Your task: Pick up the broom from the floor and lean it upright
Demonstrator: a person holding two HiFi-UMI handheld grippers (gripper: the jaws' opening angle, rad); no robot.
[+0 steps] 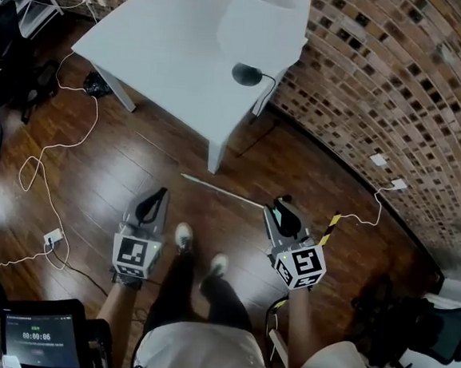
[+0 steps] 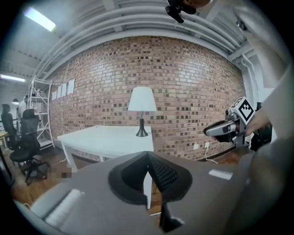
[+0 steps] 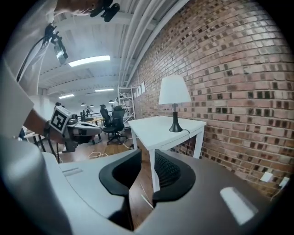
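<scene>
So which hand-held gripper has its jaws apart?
The right hand-held gripper: a clear gap shows between its jaws, while those of the left hand-held gripper meet.

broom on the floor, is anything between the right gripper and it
Nothing visible does. The broom lies on the wood floor, and the right gripper hangs over its handle with jaws open and empty. The white table's leg stands beyond the handle's far end, off that path.

left gripper (image 1: 161, 194): jaws together, empty | right gripper (image 1: 282, 204): jaws apart, empty | both pointing forward, tilted slightly down
</scene>
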